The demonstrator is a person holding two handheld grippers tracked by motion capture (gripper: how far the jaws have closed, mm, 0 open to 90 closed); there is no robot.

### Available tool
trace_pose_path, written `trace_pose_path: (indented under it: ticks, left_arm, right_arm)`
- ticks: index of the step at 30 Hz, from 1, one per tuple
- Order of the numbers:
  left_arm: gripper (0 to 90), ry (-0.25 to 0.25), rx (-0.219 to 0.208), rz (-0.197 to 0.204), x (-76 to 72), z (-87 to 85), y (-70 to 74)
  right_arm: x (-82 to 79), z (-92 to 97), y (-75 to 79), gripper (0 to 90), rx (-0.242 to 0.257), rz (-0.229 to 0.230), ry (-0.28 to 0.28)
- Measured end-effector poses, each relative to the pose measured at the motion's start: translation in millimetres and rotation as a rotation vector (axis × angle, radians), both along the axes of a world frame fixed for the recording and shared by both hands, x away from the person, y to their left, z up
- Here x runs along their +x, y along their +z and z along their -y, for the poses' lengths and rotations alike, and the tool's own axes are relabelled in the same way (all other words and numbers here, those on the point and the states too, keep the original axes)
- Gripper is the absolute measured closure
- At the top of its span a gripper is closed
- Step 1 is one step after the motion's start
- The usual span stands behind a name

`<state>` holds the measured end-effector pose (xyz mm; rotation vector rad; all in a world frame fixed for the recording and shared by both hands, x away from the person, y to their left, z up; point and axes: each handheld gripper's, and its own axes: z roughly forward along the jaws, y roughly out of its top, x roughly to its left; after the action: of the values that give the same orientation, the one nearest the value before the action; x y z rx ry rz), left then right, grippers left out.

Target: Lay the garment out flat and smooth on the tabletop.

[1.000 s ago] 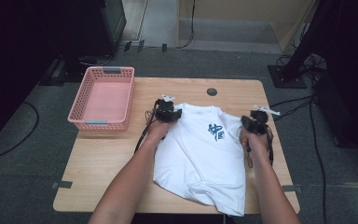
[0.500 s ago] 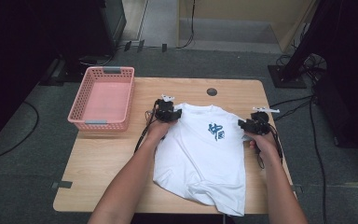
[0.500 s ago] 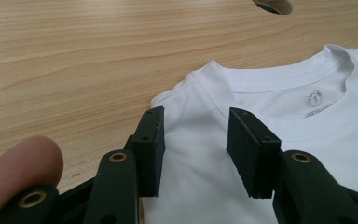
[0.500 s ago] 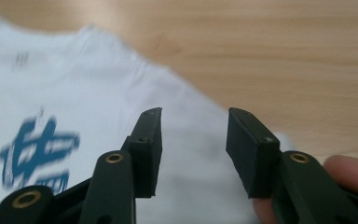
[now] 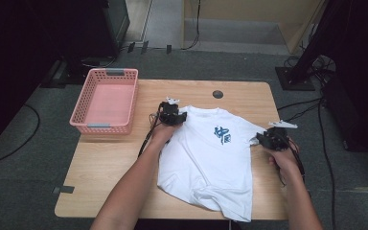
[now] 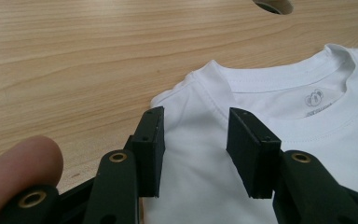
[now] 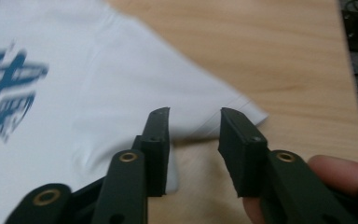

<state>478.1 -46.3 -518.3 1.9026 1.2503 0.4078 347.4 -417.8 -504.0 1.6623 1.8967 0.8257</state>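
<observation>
While the white T-shirt (image 5: pixel 210 160) is lying face up across the middle of the wooden counter (image 5: pixel 110 167), I am holding one tool at each of its shoulders. Left tool (image 5: pixel 171 114): it is resting at the shirt's left shoulder, just beside the ribbed collar (image 6: pixel 303 81); in the left gripper view its jaws are standing part open with the shoulder fabric lying flat under the gap, and the pads are pinching no fold. Right tool (image 5: pixel 272 138): it is sitting at the outer edge of the right sleeve (image 7: pixel 186 100), near the counter's right edge; its jaws have just been closing, yet in the right gripper view they are standing apart with the sleeve hem and bare wood showing between them, so no cloth is being gripped. A blue printed emblem (image 5: pixel 221 135) is marking the chest, between the two tools. The hem nearest me is lying rumpled at the counter's front edge. A pink plastic basket (image 5: pixel 106 98) is sitting at the counter's far left corner, well apart from the shirt.
</observation>
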Motion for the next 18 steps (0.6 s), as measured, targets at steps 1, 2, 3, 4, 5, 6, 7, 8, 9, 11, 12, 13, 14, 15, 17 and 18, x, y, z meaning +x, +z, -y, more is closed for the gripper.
trace_pose_path:
  ticks: [1, 2, 3, 4, 5, 6, 7, 8, 9, 11, 12, 13, 14, 15, 17, 18]
  left_arm:
    - [57.6, 0.001, 0.000, 0.001, -0.2, 0.3, 0.0]
    - [57.6, 0.001, 0.001, 0.001, -0.2, 0.5, 0.0]
    - [57.5, 0.001, 0.001, 0.001, -0.3, 0.5, 0.0]
    - [57.5, 0.002, 0.001, 0.001, -0.4, 0.5, 0.0]
    - [57.5, 0.001, 0.001, 0.001, -0.4, 0.5, 0.0]
    - [57.6, 0.002, 0.001, 0.001, -0.3, 0.6, -0.1]
    - [57.5, 0.002, 0.001, 0.001, -0.3, 0.4, 0.0]
    - [57.6, 0.002, 0.000, 0.000, -0.3, 0.3, 0.0]
    - [57.6, 0.001, -0.001, 0.000, -0.2, 0.2, 0.0]
    - [57.6, 0.001, -0.001, 0.000, -0.1, 0.1, 0.0]
    - [57.6, 0.001, -0.001, 0.000, -0.1, 0.1, 0.0]
    - [57.5, 0.000, -0.001, 0.000, -0.1, 0.1, 0.0]
    - [57.4, 0.000, -0.002, 0.000, -0.1, 0.0, 0.0]
    - [57.1, -0.001, -0.003, 0.000, -0.1, 0.0, 0.0]
    - [56.8, -0.003, -0.004, -0.001, -0.1, 0.1, 0.0]
    - [56.1, -0.009, -0.007, -0.002, 0.1, -0.1, 0.1]
  right_arm:
    - [-2.4, -2.6, -3.0, 73.3, -0.007, -0.001, -0.004]
    - [-3.6, -3.9, -6.0, 78.5, 0.006, -0.006, -0.013]
    - [-4.0, -4.7, -9.1, 81.0, 0.020, -0.005, -0.021]
    - [-4.3, -4.7, -12.0, 83.7, 0.032, 0.010, -0.036]
    - [-5.0, -4.4, -13.4, 84.4, 0.059, 0.020, -0.048]
    - [-6.6, -4.3, -13.9, 84.4, 0.059, 0.025, -0.053]
    - [-9.4, -4.9, -13.7, 84.4, 0.041, 0.026, -0.051]
    - [-13.4, -5.5, -13.2, 84.3, 0.016, 0.026, -0.046]
    - [-18.6, -5.8, -12.6, 84.2, -0.007, 0.024, -0.038]
    - [-31.3, -4.9, -11.1, 84.0, -0.032, 0.011, -0.038]
    - [-37.4, -4.1, -9.6, 83.4, -0.039, -0.004, -0.035]
    - [-42.9, -3.5, -7.7, 81.9, -0.046, -0.023, -0.023]
    - [-47.3, -3.4, -5.1, 79.6, -0.049, -0.042, -0.009]
    - [-50.4, -3.0, -2.1, 77.2, -0.058, -0.050, 0.002]
    - [-50.6, -1.6, 5.7, 73.7, -0.050, -0.025, -0.010]
    - [-47.5, -1.7, 9.3, 72.0, -0.033, -0.007, -0.025]
